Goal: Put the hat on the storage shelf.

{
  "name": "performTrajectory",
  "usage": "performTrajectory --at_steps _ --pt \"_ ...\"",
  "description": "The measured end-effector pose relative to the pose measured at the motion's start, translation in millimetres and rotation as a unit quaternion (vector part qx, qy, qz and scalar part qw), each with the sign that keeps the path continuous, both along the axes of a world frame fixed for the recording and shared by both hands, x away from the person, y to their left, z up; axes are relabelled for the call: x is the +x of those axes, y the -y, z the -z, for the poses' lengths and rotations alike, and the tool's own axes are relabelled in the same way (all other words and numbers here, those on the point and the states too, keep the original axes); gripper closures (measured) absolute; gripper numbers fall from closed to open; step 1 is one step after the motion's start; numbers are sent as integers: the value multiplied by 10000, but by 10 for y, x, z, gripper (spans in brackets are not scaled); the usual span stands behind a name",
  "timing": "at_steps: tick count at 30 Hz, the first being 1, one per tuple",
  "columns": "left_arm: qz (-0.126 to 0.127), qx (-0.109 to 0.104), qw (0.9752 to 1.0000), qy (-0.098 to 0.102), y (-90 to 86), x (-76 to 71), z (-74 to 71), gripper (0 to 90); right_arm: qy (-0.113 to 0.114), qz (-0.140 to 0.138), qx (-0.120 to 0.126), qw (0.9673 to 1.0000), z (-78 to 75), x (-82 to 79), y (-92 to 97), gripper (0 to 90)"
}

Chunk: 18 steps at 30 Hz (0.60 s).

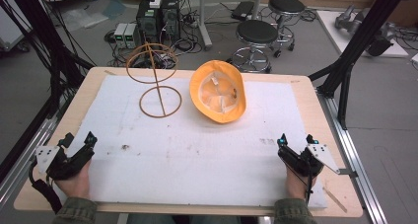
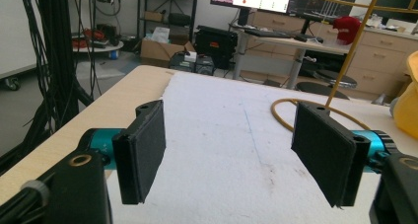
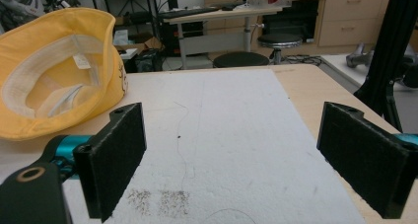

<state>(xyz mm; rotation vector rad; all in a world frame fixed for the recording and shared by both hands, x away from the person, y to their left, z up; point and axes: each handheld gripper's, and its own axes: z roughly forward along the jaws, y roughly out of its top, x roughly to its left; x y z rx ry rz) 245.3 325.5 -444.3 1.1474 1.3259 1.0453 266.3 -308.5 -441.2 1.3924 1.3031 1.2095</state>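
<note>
The left gripper (image 1: 78, 146) rests at the near left corner of the white mat (image 1: 197, 155), jaws spread wide and holding nothing; the right gripper (image 1: 296, 144) rests at the near right corner in the same condition — wide apart, empty. Both are held low with a hand behind each, well apart from each other and from the objects; this reads as a ready position, leaving the work area unobstructed.

The yellow hat (image 1: 218, 91) lies upside down at the far centre of the mat, opening upward, with its pale inner band and a label exposed; in the right gripper view the hat (image 3: 59, 66) appears ahead and to the left of the jaws, not between them. The inverted pose leaves the brim as the accessible edge for a grasp.

The wire stand (image 1: 154, 81) stands upright just to the left of the hat, apart from it — a ring base flat on the mat, a thin stem, a wider ring on top; its base (image 2: 315, 113) appears beyond the left gripper's jaws. Judged from the layout, the stand is the likely seat for the hat, and neither is yet touched.
</note>
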Motion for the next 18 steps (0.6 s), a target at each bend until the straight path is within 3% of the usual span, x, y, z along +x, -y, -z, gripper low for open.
performTrajectory --at_steps 18 --pt "-12 -63 10000 -18 -6 5 6 292 -15 20 62 10000 13 -8 14 103"
